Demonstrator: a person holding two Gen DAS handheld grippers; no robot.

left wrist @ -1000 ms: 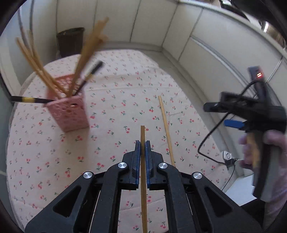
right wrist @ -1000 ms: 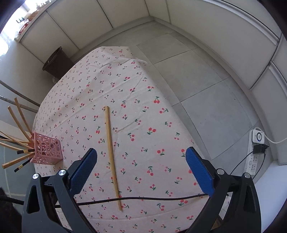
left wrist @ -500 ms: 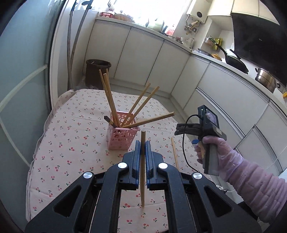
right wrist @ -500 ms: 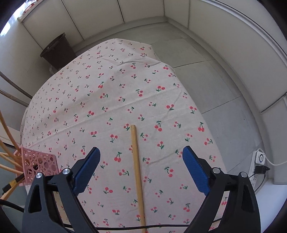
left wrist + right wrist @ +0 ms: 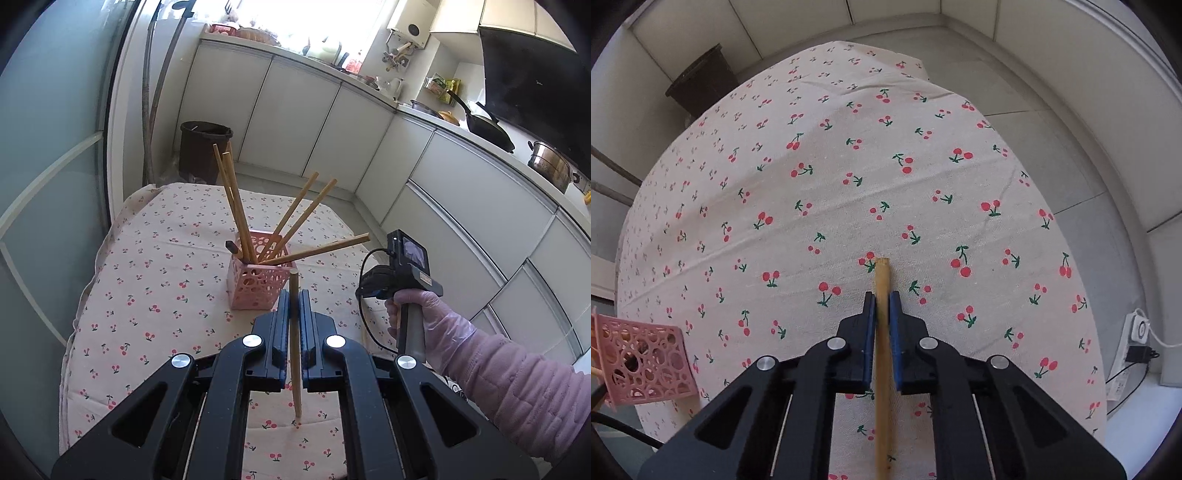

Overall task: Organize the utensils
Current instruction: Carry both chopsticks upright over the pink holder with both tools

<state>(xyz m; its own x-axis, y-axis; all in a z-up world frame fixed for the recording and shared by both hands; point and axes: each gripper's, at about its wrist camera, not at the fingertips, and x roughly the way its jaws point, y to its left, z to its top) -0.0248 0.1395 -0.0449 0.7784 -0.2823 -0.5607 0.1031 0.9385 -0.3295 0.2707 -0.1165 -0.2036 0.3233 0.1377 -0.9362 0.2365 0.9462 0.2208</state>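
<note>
Pink basket [image 5: 258,280]: stands on the desk [image 5: 155,295], mid-width toward its far edge, with several chopsticks fanning out of it.
Left gripper [image 5: 294,306]: jaws pinched tight on a wooden chopstick [image 5: 294,347], held above the desk just before the basket.
Right gripper [image 5: 882,306]: jaws have just been closing and now clamp a second chopstick [image 5: 882,369] by the desk's right edge.

A home kitchen: white cabinets [image 5: 303,122] run under a cluttered counter [image 5: 417,107], with a wok [image 5: 487,129], steel pot [image 5: 548,166] and dark range hood [image 5: 532,77].
</note>
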